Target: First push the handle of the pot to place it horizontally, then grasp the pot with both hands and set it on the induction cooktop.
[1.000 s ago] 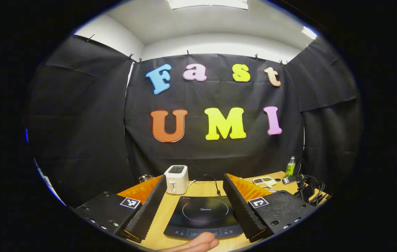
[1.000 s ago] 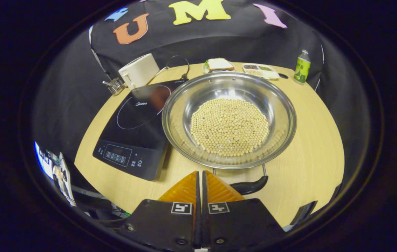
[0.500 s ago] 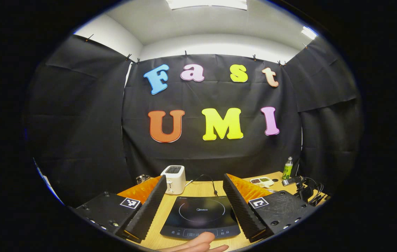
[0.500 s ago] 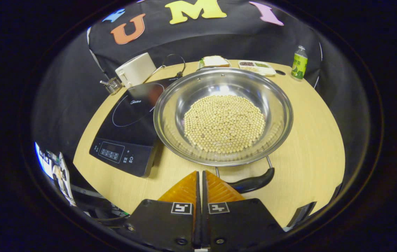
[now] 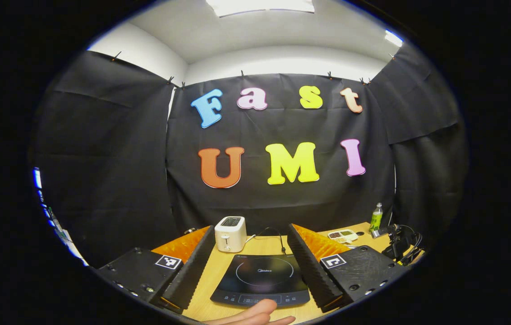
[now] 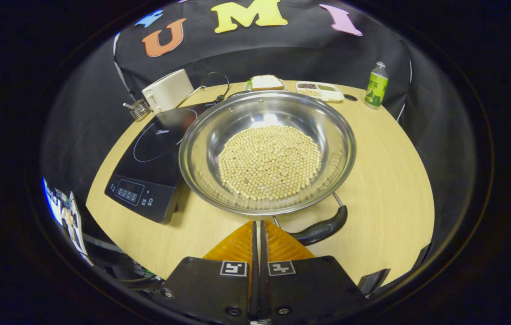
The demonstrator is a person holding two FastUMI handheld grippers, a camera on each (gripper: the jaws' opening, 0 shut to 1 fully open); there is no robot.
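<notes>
A wide steel pot holding many pale beans stands on the wooden table, its left rim over the edge of the black induction cooktop. Its near black handle lies at the pot's front rim, slanting up to the right. My right gripper is shut with nothing between its fingers, its tips just left of that handle. In the left gripper view my left gripper is open, held above the table's near edge with the cooktop between its fingers. A person's fingertip shows at the bottom.
A white toaster and a small metal rack stand behind the cooktop. At the table's far edge are a plate with a sandwich, a white snack tray and a green bottle. A cable runs from the cooktop.
In the right gripper view the pot has shifted left and its near handle has swung up to the right. The left gripper view has drifted slightly; that gripper stays open.
</notes>
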